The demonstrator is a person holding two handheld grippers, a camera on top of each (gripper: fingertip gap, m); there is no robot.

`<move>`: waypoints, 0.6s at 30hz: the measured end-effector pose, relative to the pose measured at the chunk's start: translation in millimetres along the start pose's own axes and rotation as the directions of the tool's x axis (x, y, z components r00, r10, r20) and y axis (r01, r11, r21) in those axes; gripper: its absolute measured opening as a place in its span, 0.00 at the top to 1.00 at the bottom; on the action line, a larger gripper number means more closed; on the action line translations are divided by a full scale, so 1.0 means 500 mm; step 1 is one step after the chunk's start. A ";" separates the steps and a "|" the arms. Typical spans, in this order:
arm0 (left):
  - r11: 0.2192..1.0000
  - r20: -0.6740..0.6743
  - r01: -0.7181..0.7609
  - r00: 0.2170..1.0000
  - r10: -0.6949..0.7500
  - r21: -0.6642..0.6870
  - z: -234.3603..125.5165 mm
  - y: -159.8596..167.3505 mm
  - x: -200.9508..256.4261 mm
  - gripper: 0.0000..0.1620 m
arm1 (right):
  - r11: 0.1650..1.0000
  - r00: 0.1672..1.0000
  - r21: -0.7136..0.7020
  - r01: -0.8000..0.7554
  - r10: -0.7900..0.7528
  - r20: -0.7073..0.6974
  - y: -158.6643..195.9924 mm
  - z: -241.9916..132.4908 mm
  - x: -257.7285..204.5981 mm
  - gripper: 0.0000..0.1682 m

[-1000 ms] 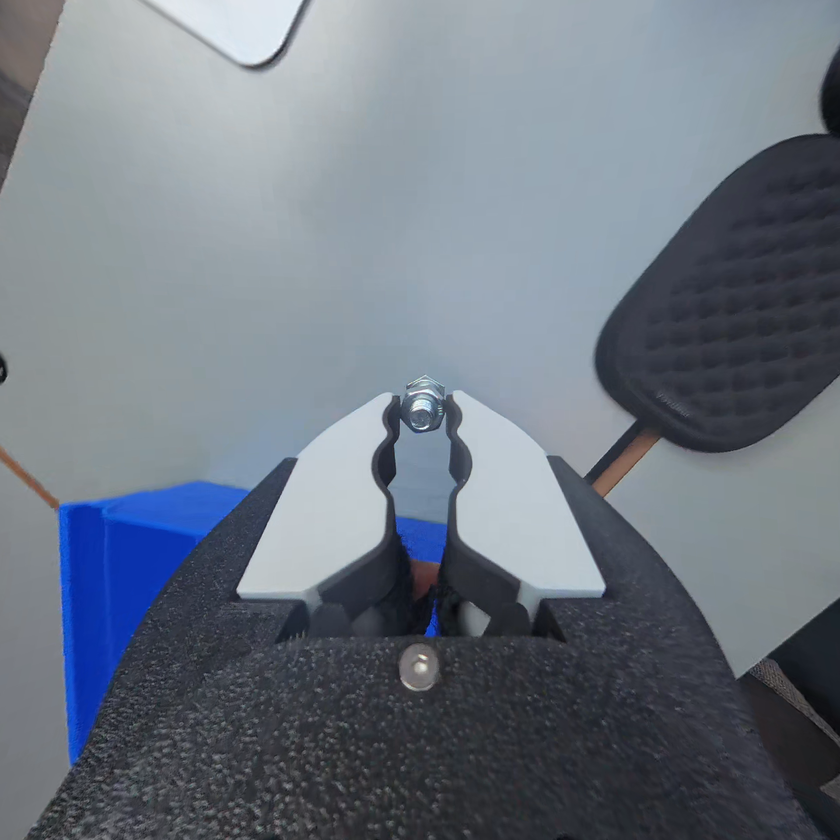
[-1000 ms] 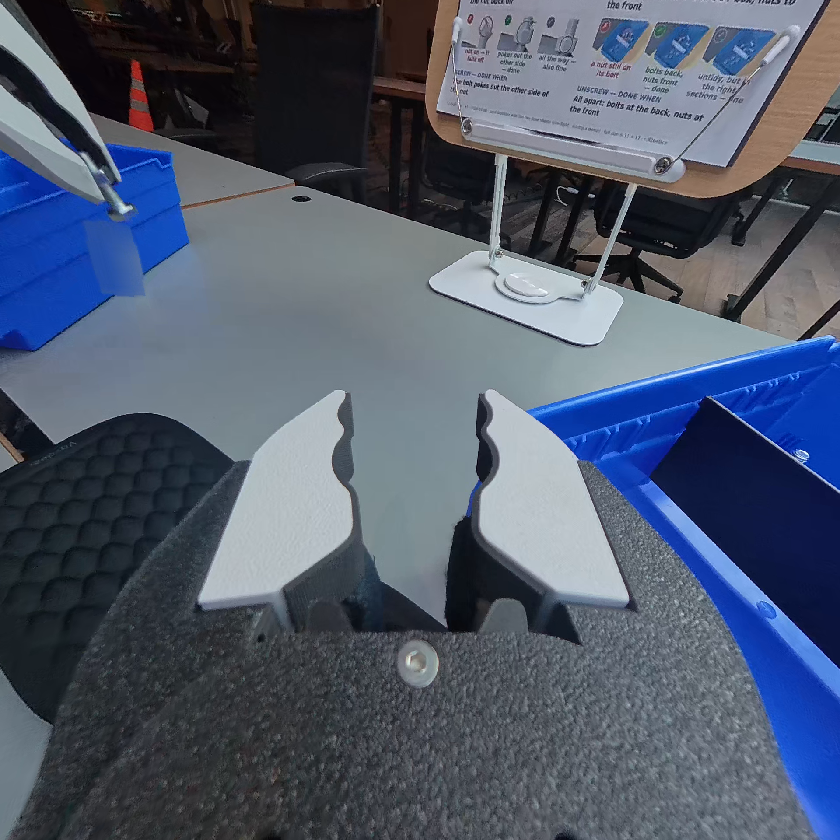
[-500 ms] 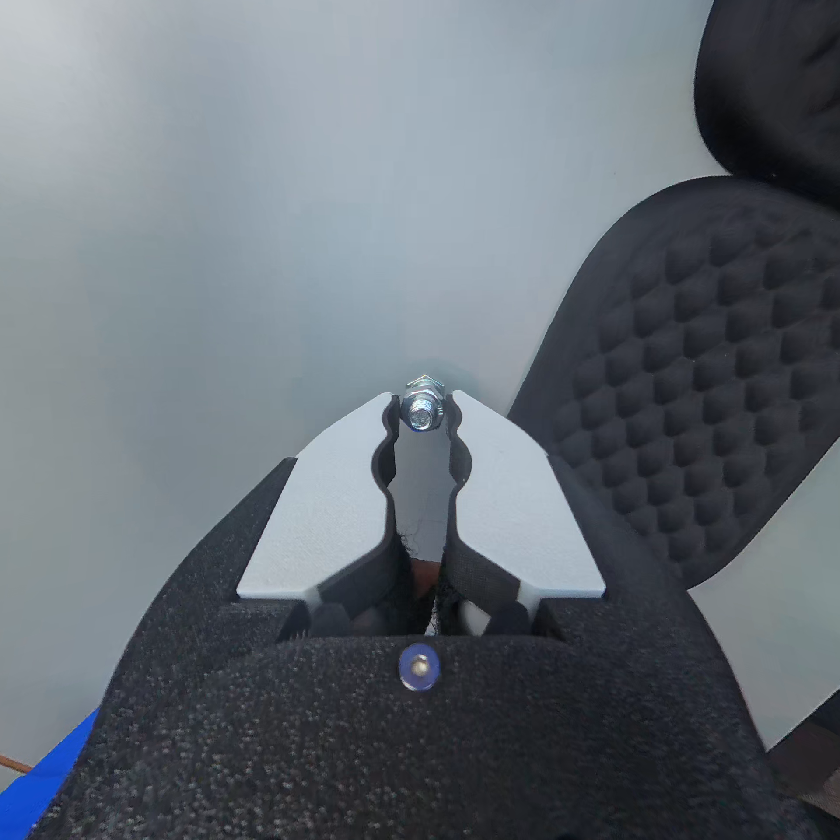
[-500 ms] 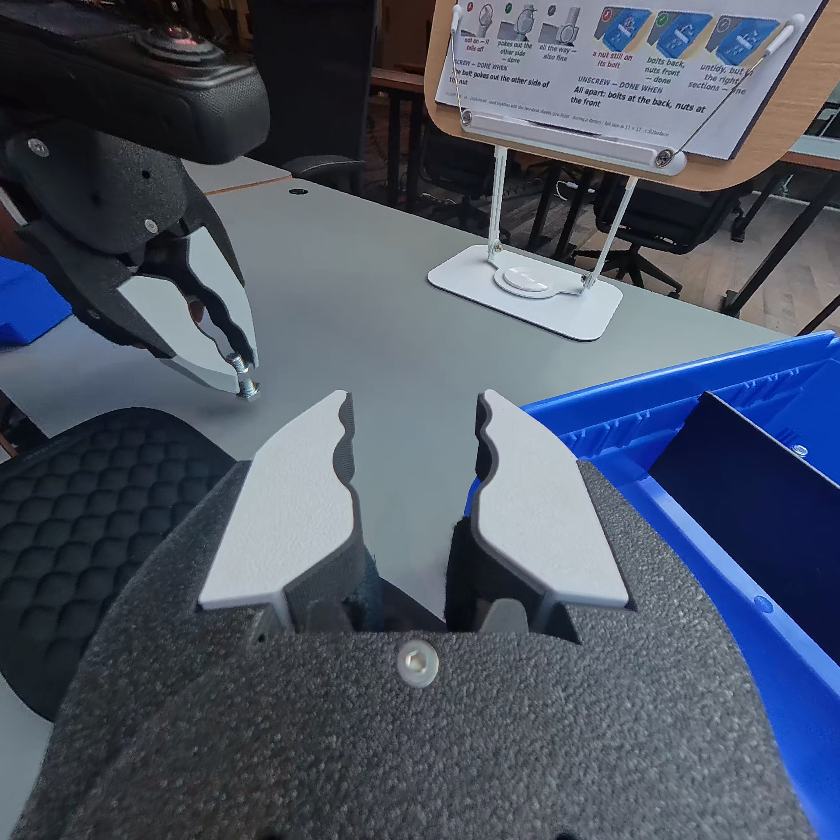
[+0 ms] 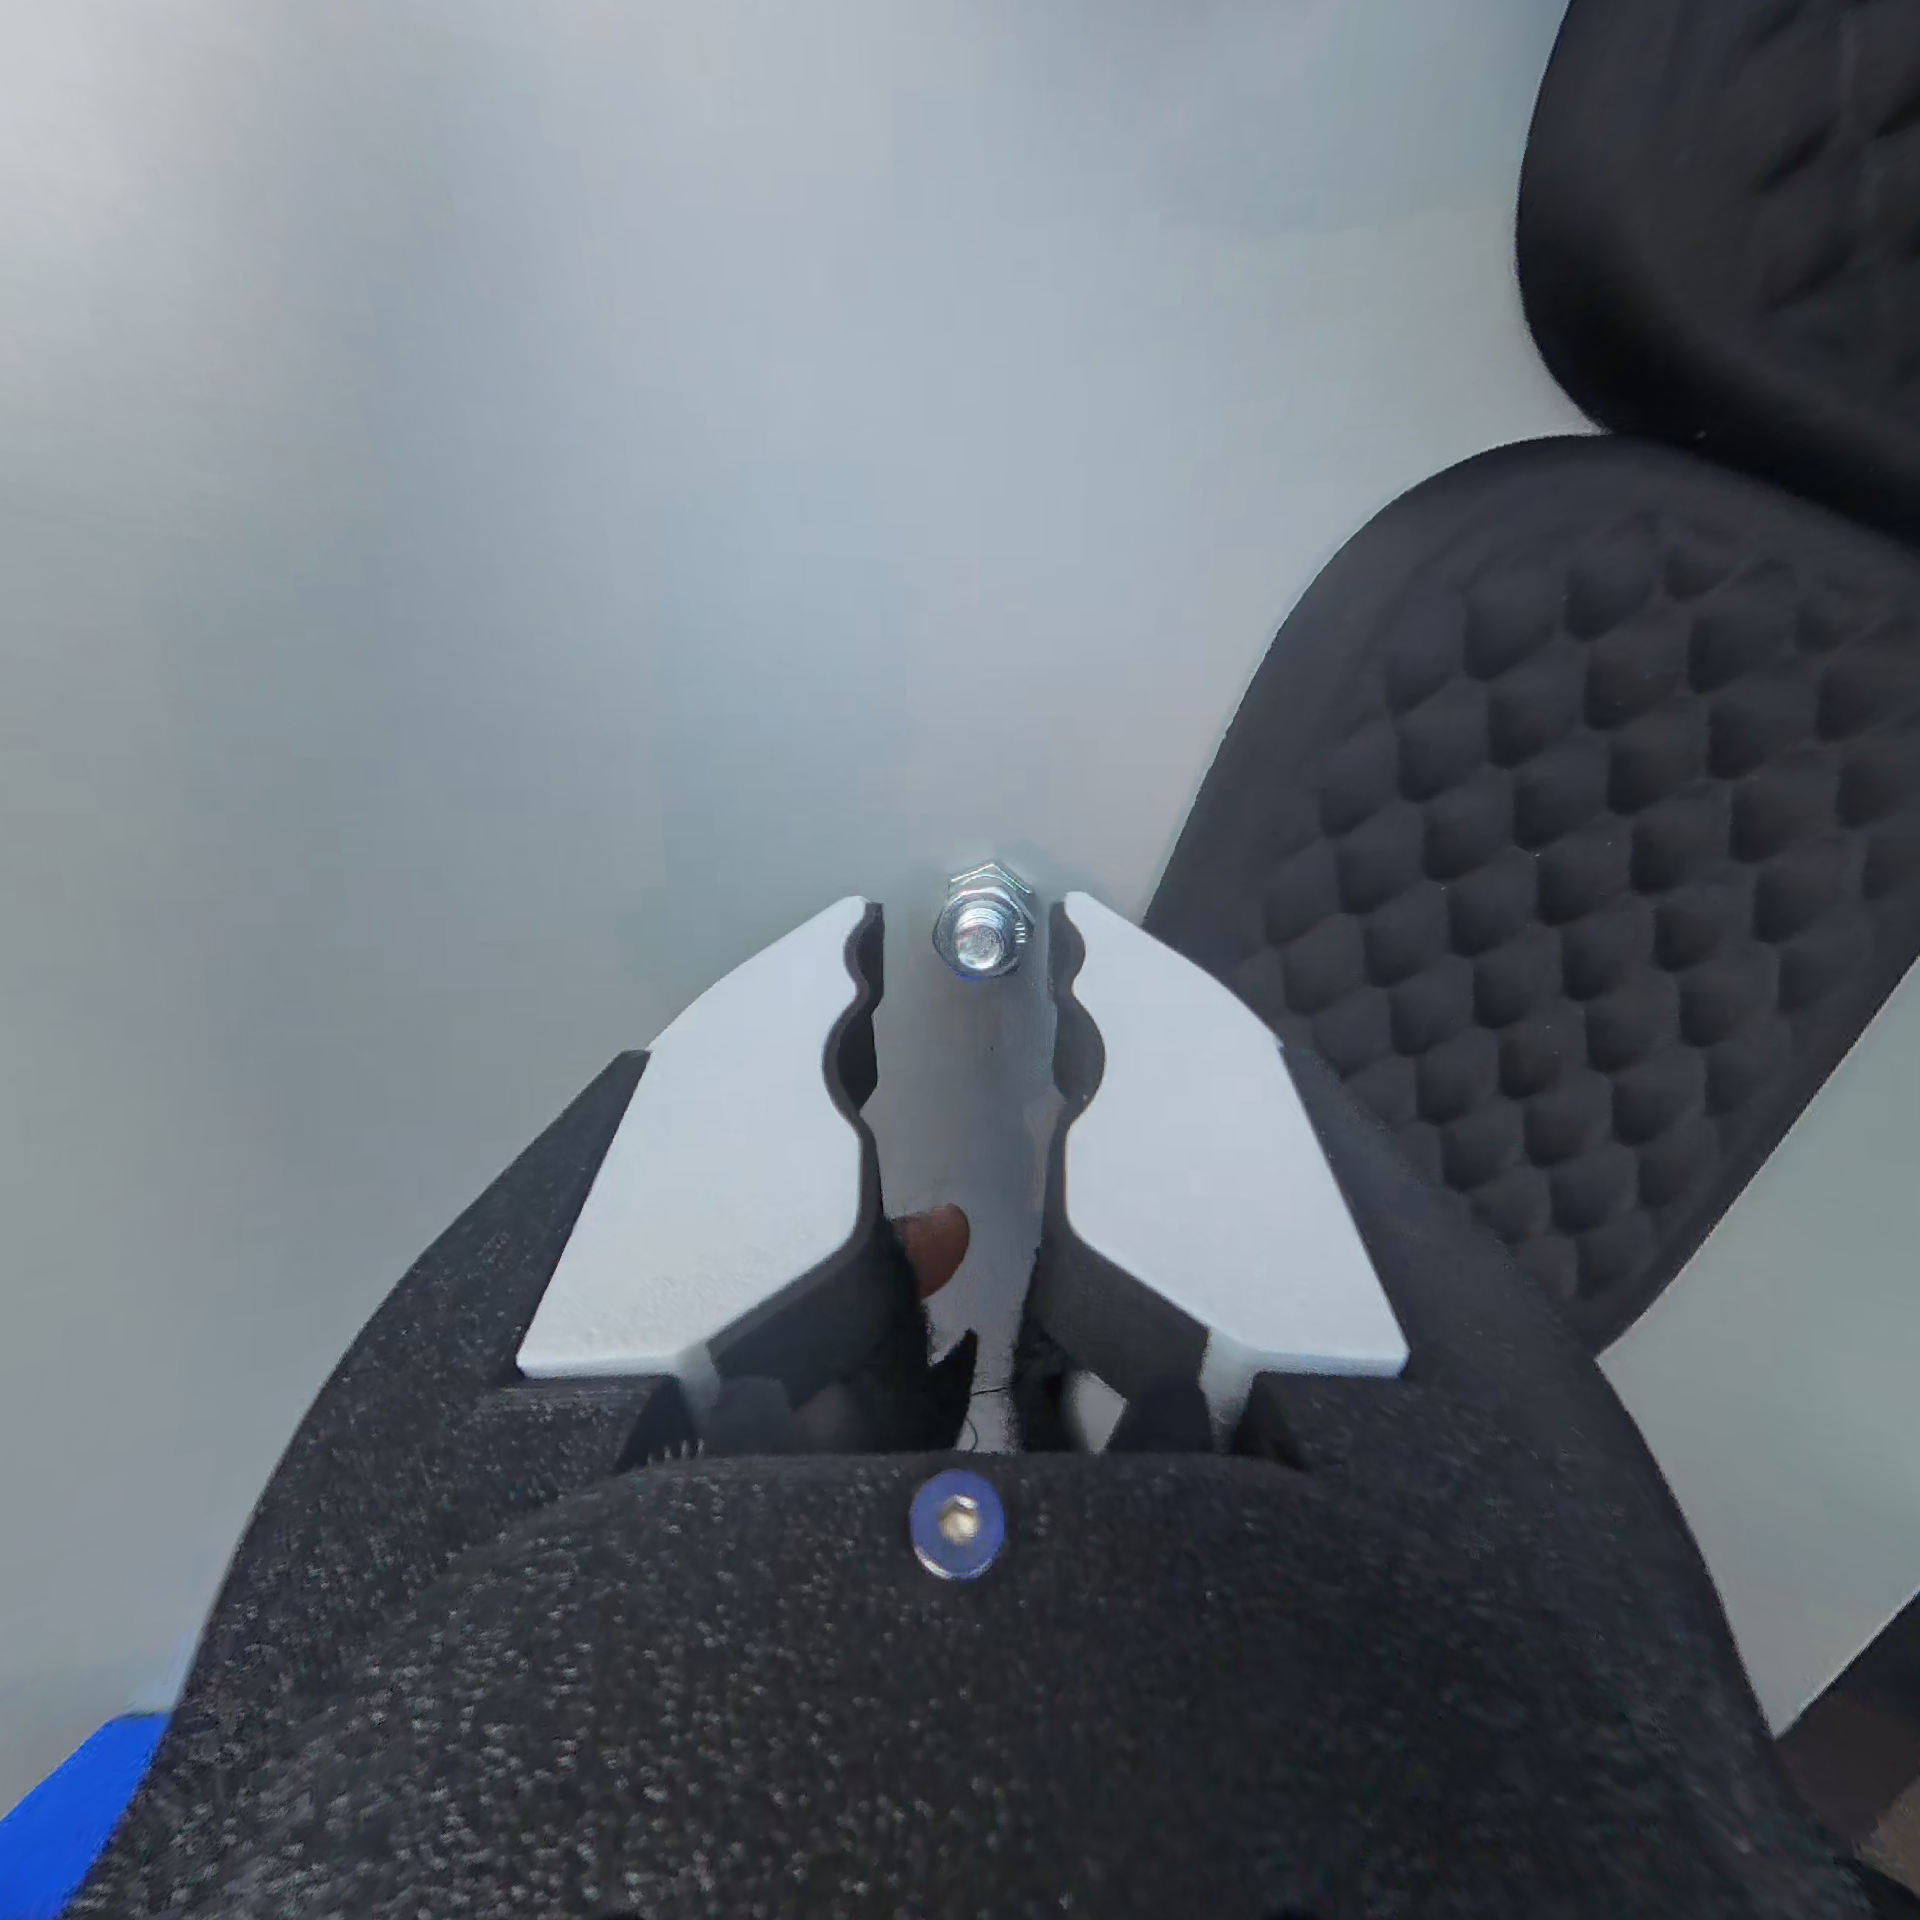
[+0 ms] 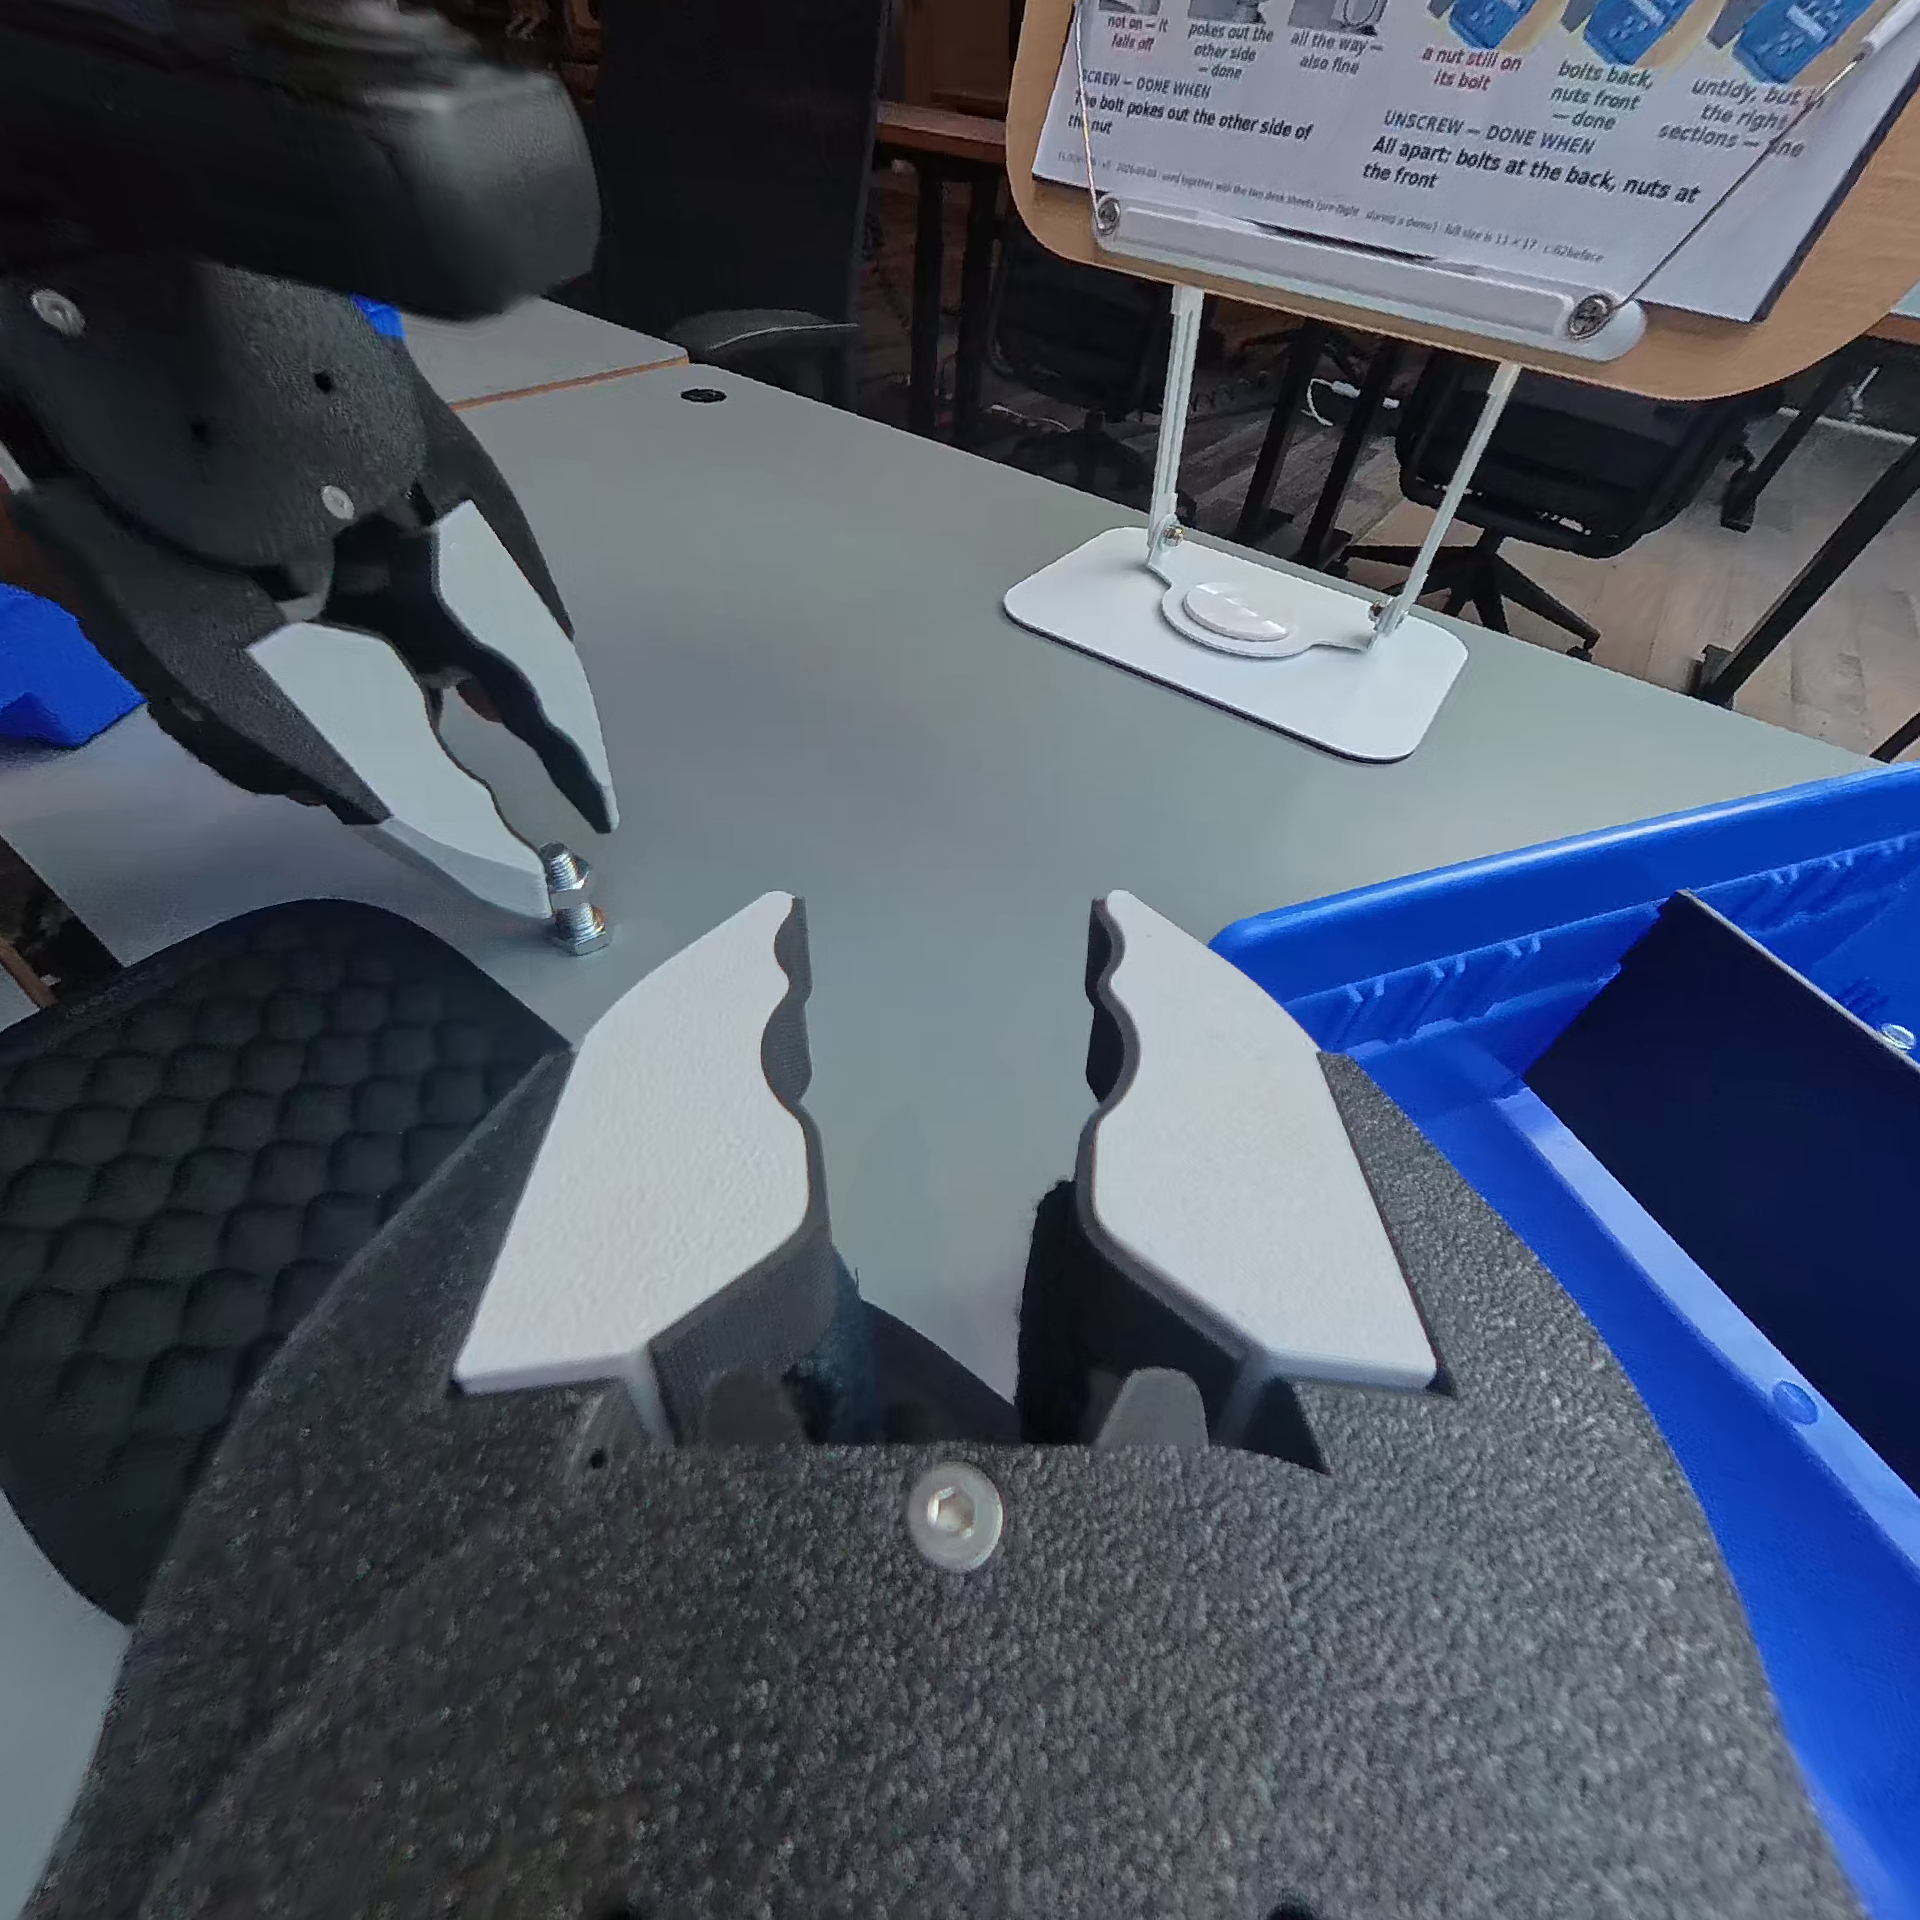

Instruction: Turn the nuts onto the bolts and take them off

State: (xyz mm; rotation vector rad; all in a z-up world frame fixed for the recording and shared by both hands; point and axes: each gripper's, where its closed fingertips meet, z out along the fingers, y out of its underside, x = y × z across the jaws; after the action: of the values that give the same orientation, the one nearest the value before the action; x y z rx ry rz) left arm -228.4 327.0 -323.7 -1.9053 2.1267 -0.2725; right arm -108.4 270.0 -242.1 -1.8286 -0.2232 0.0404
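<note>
Bolt (image 5: pixel 982 935) with its nut (image 6: pixel 566 885) stands upright on the grey table (image 5: pixel 520 520), head down, between our left gripper (image 5: pixel 966 920) fingers, which are spread and clear of it. Our right gripper (image 6: pixel 940 925), also spread and empty, waits just beside, the blue bin (image 6: pixel 1455 935) to its right.
</note>
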 end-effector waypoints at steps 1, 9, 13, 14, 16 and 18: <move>0.998 -0.004 0.030 1.000 -0.030 0.057 -0.010 -0.005 -0.002 0.78 | 1.000 1.000 -0.005 0.000 0.000 0.022 0.000 0.002 -0.008 0.70; 0.686 -0.159 0.217 0.976 -0.148 0.694 -0.106 -0.030 0.007 0.53 | 0.982 0.918 -0.134 0.136 -0.074 0.391 -0.023 0.043 -0.147 0.71; 0.567 -0.115 0.144 0.990 -0.088 0.811 -0.122 -0.020 0.032 0.48 | 0.921 0.852 -0.257 0.292 -0.128 0.508 0.004 0.093 -0.190 0.73; 0.555 -0.108 0.134 0.991 -0.080 0.821 -0.122 -0.019 0.036 0.47 | 0.902 0.837 -0.280 0.328 -0.140 0.530 0.014 0.107 -0.198 0.74; 0.538 -0.109 0.126 0.992 -0.063 0.834 -0.122 -0.020 0.042 0.48 | 0.871 0.808 -0.319 0.374 -0.137 0.574 0.033 0.133 -0.216 0.76; 0.549 -0.115 0.130 0.991 -0.062 0.826 -0.116 -0.019 0.042 0.48 | 0.830 0.791 -0.365 0.423 -0.141 0.595 0.057 0.155 -0.224 0.76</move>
State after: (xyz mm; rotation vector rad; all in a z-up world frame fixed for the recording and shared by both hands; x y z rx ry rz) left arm -240.3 302.6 -267.7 -1.3946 1.4439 -1.1657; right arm -225.8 317.3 -300.3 -2.2262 -1.0085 0.3211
